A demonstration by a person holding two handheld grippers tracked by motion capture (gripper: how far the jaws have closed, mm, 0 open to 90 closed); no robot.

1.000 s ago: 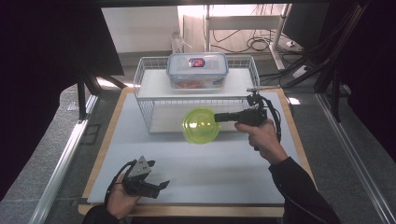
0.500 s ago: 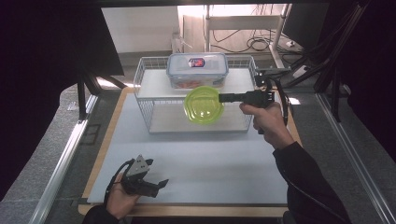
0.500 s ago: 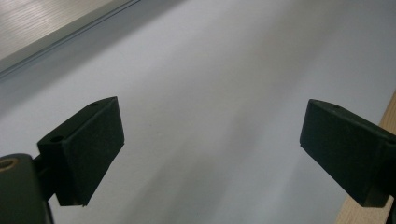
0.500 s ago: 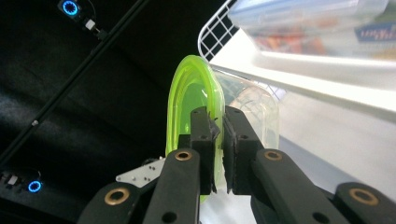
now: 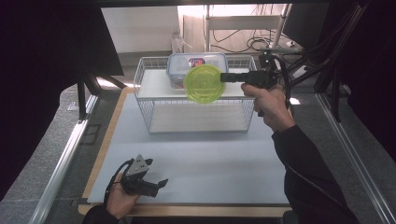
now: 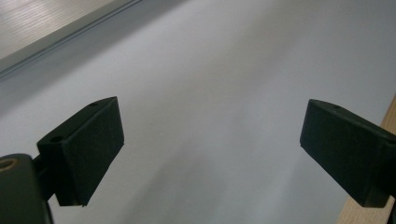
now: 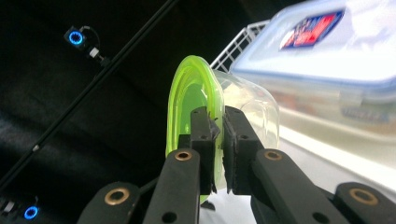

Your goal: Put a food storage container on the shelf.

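my right fingers (image 7: 218,135) are pinched nearly shut on the rim of the green-lidded tub (image 5: 203,83), which hangs in the air at the upper middle of the high view, tipped on its side so the lid faces the camera. in the right gripper view the lime lid edge sits between the two pads and the clear body bulges to the right of them. it floats in front of the top shelf of the wire rack (image 5: 144,100), just before the blue-lidded box (image 5: 179,63) that sits there.

to do this well i would level the tub before setting it down, since it is held by a thin lip and could swing or slip. i judge the free spot is on the shelf to the left of the box, so i should carry it over the rack's wire edge without clipping it, lower until the base rests, and only then let go.

my left fingers (image 6: 210,144) stand wide apart, empty, over the pale desk (image 5: 210,158) at the lower left of the high view.
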